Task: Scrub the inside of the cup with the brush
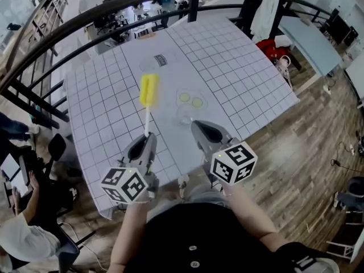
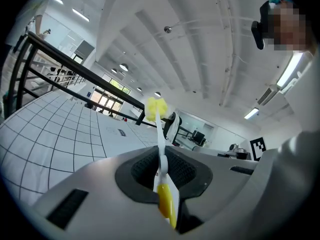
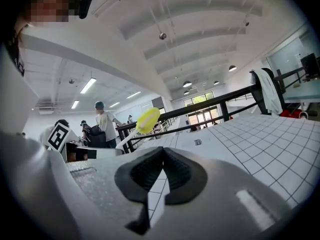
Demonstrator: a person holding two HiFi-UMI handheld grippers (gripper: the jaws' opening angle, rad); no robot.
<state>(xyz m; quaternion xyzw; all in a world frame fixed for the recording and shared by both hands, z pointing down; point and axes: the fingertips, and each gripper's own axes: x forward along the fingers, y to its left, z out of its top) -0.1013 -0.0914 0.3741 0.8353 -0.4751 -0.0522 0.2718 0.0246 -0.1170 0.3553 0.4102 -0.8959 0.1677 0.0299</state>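
My left gripper (image 1: 147, 141) is shut on the white handle of a brush (image 1: 149, 91), whose yellow sponge head points away over the white grid table (image 1: 108, 112). In the left gripper view the handle (image 2: 161, 149) runs up between the jaws to the yellow head (image 2: 156, 108). My right gripper (image 1: 202, 126) is shut with nothing in it. Just beyond its tip stands a faint clear cup (image 1: 185, 117). Behind that are two clear round things with yellow-green centres (image 1: 191, 100). The right gripper view shows the shut jaws (image 3: 161, 156) and the brush head (image 3: 147, 120) to the left.
A black railing (image 1: 114, 7) curves round the table's far side. A small label (image 1: 161, 60) and a clear round thing (image 1: 149, 65) lie further back. The table's near edge is by my body. A seated person (image 1: 23, 226) is at lower left; a red bag (image 1: 273, 49) lies at right.
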